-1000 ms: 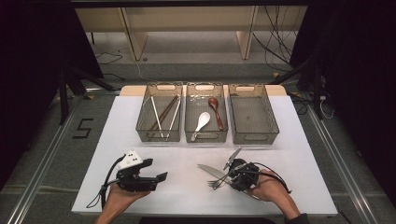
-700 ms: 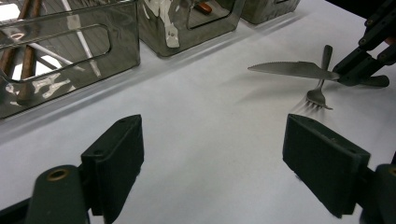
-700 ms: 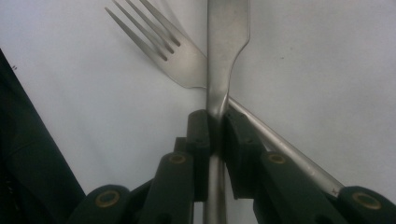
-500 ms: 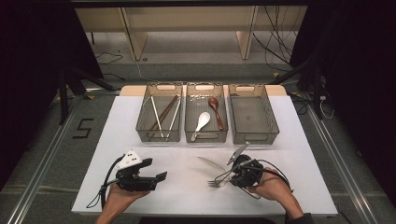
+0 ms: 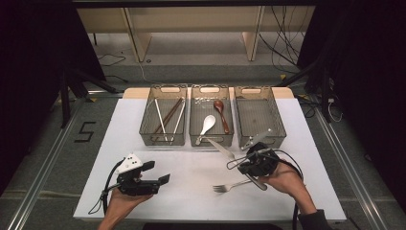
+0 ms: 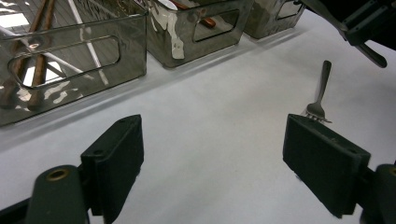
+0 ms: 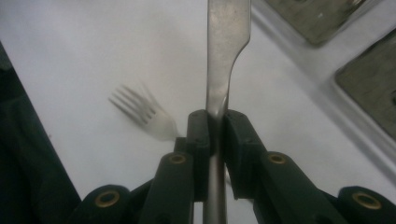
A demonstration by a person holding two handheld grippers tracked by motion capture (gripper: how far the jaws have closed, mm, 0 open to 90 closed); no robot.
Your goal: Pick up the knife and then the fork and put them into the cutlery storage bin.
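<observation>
Between gripper [image 7: 215,128] pads, knife [image 7: 224,51] lengthwise.

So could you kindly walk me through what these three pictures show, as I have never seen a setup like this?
A person sits at a white table and holds a hand-operated gripper in each hand; there is no robot arm. The high view looks down from above. The other two pictures come from cameras riding on the grippers, looking along their black jaws. The left gripper hangs open over bare table. The right gripper is shut on a table knife, its blade pointing toward the bins. A fork lies on the table beneath it. Behind stand three clear bins: the left bin holds chopsticks, the middle bin spoons, and the right bin looks empty.
</observation>
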